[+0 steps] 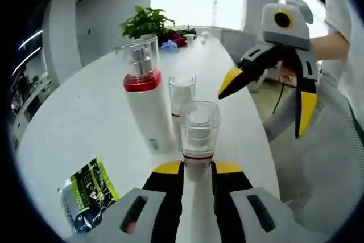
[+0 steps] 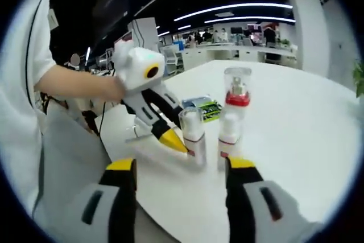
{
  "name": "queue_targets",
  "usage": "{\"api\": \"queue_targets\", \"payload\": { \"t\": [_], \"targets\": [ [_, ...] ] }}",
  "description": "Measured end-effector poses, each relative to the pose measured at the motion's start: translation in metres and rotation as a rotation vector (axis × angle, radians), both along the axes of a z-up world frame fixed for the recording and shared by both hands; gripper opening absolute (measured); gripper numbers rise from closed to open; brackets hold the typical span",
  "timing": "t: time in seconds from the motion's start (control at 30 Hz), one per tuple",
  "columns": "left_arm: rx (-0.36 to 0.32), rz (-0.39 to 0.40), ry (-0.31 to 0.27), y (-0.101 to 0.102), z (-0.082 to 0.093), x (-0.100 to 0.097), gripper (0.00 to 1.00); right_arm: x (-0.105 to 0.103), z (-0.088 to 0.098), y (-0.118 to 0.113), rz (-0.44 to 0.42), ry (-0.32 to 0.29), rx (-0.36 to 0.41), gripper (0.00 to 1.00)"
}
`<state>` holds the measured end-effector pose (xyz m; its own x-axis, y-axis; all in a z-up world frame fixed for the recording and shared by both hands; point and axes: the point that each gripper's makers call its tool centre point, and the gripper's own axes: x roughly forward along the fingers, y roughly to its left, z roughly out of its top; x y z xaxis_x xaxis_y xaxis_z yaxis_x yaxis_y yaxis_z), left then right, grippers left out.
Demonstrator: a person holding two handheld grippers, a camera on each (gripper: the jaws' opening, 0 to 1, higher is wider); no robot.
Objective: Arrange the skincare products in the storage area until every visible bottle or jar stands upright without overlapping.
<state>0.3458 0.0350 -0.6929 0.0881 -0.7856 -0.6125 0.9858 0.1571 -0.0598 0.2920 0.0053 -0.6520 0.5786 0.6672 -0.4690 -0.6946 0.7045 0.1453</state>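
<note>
white table [image 1: 85,106] | green sachet [image 1: 88,194] near its edge | potted plant [image 1: 145,22] far end

Standing upright on the white table: a tall white bottle [image 1: 147,106] with a red collar and clear cap, a small clear-capped bottle [image 1: 182,93] just right of it, and a nearer small bottle [image 1: 198,135] with a clear cap and a thin red band. Sitting close together, the nearest one [image 2: 193,135] being gripped low between yellow-tipped jaws. Not overlapping, all visible.
</note>
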Motion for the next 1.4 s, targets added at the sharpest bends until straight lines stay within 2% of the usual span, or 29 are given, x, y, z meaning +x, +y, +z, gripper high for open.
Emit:
{"api": "queue_targets", "payload": {
  "t": [0.3,1.1,1.4],
  "targets": [
    [0.003,-0.025,-0.013,-0.008,-0.001,0.014,0.16,-0.001,-0.003,-0.007,-0.037,0.011,0.000,0.68],
    [0.023,-0.047,-0.019,-0.015,-0.006,0.016,0.16,-0.002,-0.006,-0.011,-0.072,0.024,0.005,0.73],
    [0.035,-0.035,-0.025,-0.012,-0.005,0.017,0.23,-0.002,-0.006,-0.012,-0.077,0.026,0.000,0.75]
  ]
}}
